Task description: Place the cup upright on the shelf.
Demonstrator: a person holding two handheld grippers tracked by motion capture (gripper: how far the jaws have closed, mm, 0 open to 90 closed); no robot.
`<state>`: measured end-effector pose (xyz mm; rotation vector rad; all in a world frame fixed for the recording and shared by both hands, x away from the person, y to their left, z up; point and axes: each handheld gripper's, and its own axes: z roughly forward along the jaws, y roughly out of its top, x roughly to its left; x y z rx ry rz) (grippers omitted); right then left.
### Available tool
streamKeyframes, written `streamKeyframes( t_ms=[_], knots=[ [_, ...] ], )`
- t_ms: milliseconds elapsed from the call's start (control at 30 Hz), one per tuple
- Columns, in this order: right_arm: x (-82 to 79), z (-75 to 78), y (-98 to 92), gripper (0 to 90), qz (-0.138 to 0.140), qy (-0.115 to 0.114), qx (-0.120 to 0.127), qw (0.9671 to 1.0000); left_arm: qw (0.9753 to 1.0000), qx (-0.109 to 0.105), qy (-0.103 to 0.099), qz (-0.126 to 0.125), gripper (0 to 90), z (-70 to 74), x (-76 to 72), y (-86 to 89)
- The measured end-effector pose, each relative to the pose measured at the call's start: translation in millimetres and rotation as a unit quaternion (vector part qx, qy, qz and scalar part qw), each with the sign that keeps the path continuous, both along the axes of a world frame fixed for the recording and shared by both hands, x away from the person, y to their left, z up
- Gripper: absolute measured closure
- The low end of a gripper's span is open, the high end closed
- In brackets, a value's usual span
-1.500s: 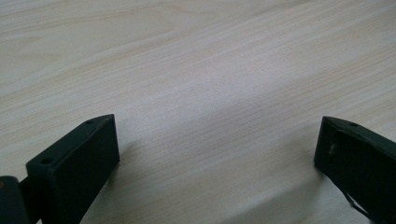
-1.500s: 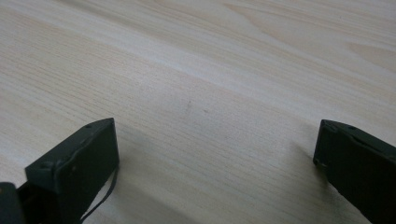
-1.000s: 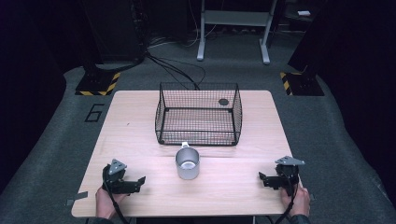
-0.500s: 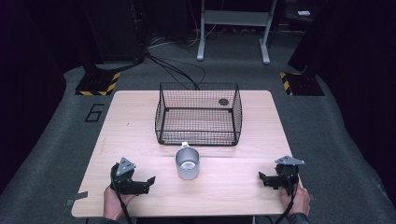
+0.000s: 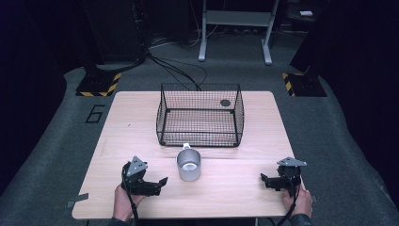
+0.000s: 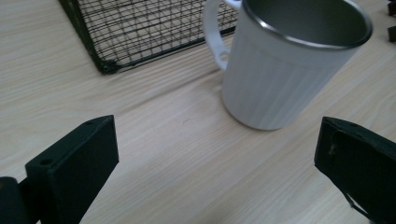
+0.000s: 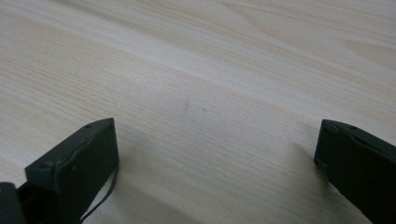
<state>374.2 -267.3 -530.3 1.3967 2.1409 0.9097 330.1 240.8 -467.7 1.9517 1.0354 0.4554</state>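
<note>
Fingers blocky, black; ribbed metal mug (image 6: 289,60); wire-mesh basket (image 5: 200,115).

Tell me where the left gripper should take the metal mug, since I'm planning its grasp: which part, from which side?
Probably the mug body, from its left side. It stands upright, and the left gripper already faces its ribbed wall with jaws open wider than the mug. The handle points away toward the wire basket, which crowds that side.
</note>
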Motion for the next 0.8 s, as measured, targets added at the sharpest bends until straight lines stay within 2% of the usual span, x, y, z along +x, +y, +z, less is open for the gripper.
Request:
streamKeyframes(
  t_ms=[133,267,467,800],
  knots=[
    [-0.1,0.2,0.0,0.0,0.0,0.001,0.0,1.0,0.9998,0.001,-0.006,-0.019,0.0,5.1,3.0,-14.9],
    [-0.1,0.2,0.0,0.0,0.0,0.001,0.0,1.0,0.9993,-0.009,-0.012,-0.034,0.0,8.2,6.2,-26.7],
    [-0.2,0.3,0.3,0.0,-0.001,0.003,0.001,1.0,0.9987,-0.007,-0.021,-0.046,0.0,12.6,13.1,-39.4],
    [-0.1,0.0,0.0,0.0,0.0,0.0,-0.001,1.0,0.998,-0.013,-0.02,-0.058,0.0,14.7,26.8,-62.1]
  ],
)
